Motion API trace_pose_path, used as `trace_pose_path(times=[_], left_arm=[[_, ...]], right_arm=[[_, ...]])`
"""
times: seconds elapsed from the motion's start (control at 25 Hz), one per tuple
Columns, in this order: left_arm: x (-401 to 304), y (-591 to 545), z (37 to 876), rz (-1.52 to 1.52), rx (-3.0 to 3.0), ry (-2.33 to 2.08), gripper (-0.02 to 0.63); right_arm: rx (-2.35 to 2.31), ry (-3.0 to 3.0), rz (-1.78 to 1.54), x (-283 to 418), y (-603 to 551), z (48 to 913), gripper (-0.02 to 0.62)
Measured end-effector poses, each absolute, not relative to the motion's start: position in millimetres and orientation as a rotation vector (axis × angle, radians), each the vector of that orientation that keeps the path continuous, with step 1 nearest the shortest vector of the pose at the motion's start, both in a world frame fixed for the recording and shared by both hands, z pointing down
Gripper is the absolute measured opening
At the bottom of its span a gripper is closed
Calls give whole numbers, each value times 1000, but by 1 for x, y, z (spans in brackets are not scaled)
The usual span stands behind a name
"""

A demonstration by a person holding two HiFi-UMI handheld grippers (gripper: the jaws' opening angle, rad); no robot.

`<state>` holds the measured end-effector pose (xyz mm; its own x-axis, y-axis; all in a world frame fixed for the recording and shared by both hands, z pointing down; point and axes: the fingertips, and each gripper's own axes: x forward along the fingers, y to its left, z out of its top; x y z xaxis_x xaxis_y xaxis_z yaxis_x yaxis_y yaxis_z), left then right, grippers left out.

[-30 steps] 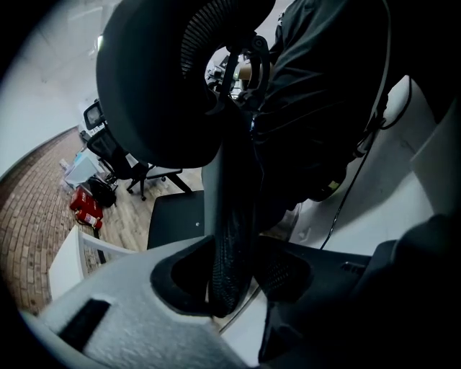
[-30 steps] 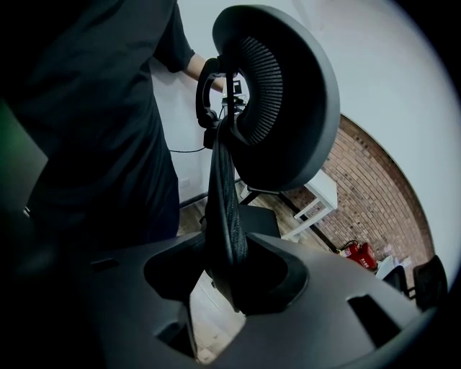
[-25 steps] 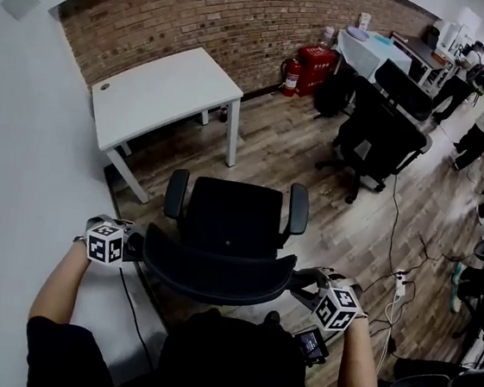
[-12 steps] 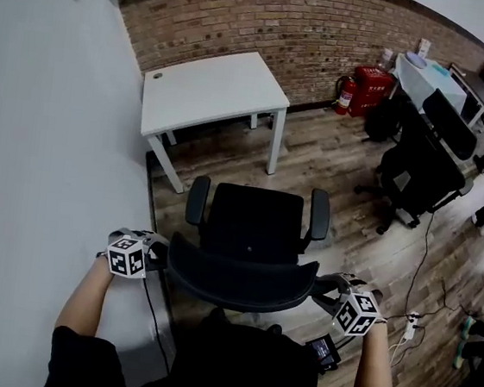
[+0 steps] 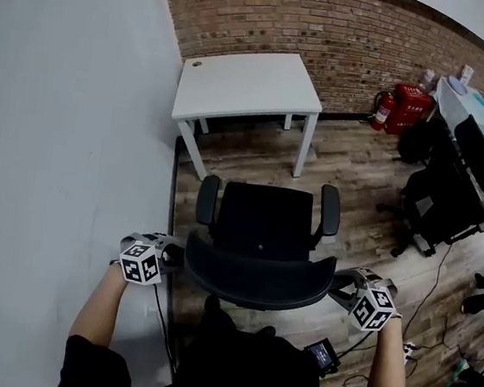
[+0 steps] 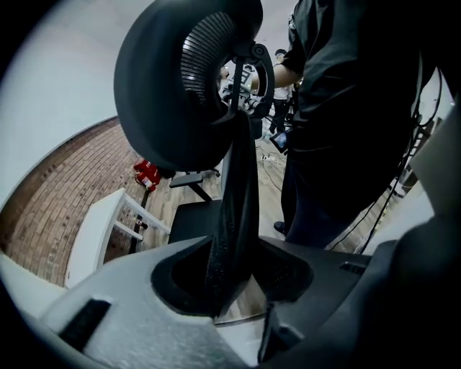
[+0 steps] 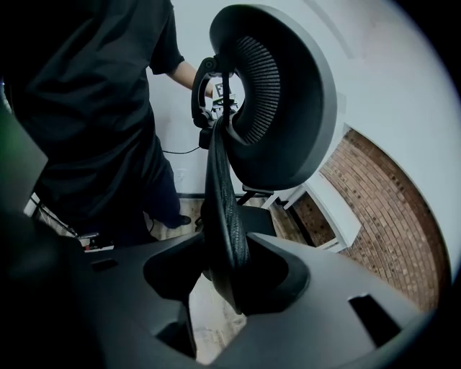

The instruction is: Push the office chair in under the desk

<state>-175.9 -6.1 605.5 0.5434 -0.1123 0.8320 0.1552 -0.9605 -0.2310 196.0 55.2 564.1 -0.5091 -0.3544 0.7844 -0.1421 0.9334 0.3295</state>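
Holding the office chair (image 5: 263,221) by its backrest (image 5: 257,278), well apart from the bench (image 5: 246,83), seat facing the gap between its legs. Pinching the left rim in the left gripper (image 5: 172,255); loosening on the right rim, with the right gripper (image 5: 344,287) jaws opening around the mesh edge. Could slip off that side on the push, swivel the seat, and clip an armrest (image 5: 330,211) on a bench leg (image 5: 302,150).
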Motion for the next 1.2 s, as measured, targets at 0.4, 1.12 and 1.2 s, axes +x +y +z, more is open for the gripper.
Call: trace_pose_path(times=[0.4, 1.12, 1.2], left_arm=[[-141, 17, 600, -1363, -2540, 156, 150], [-125, -19, 600, -1323, -2576, 248, 150], [-125, -30, 601, -1327, -2580, 252, 152]], right_arm=[[298, -2135, -368, 233, 23, 560, 176], [352, -2122, -393, 244, -32, 565, 190], [363, -2114, -392, 244, -43, 566, 192]])
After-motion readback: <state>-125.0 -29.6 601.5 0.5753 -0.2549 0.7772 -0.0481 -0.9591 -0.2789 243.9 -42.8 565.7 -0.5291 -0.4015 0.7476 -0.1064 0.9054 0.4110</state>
